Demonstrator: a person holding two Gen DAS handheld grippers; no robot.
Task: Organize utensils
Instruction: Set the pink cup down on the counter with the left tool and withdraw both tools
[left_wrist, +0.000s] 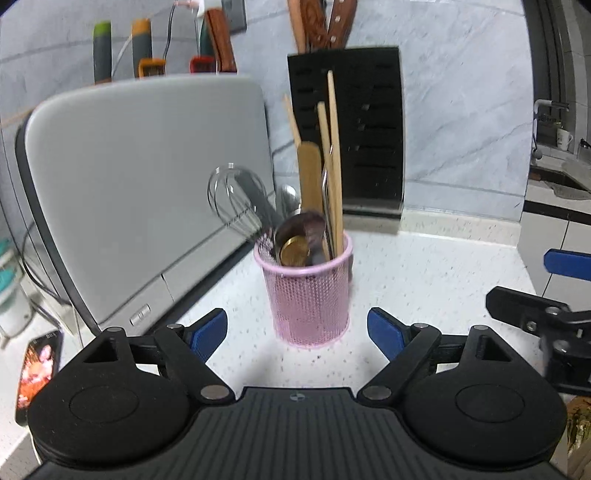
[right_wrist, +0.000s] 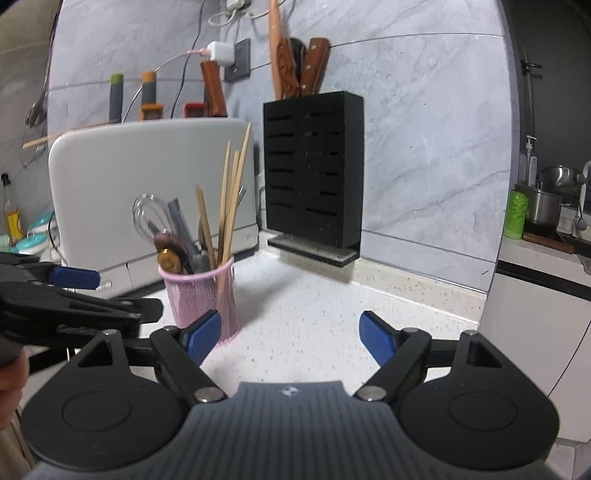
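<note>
A pink mesh cup (left_wrist: 310, 295) stands on the speckled white counter. It holds a wire whisk (left_wrist: 236, 199), wooden chopsticks (left_wrist: 334, 147), a flat wooden spatula (left_wrist: 310, 177) and spoons (left_wrist: 299, 229). My left gripper (left_wrist: 297, 328) is open, and the cup stands just beyond the gap between its blue pads, touching neither. In the right wrist view the cup (right_wrist: 199, 295) and its chopsticks (right_wrist: 232, 192) are left of centre. My right gripper (right_wrist: 290, 332) is open over bare counter with nothing between its fingers, and its left pad (right_wrist: 203, 332) is close beside the cup's base.
A black knife block (left_wrist: 347, 129) with wooden handles stands against the marble wall behind the cup. A large grey-white slab (left_wrist: 140, 177) leans at the left. A phone (left_wrist: 37, 369) lies at the near left. Steel pots (right_wrist: 546, 199) sit far right past the counter's edge.
</note>
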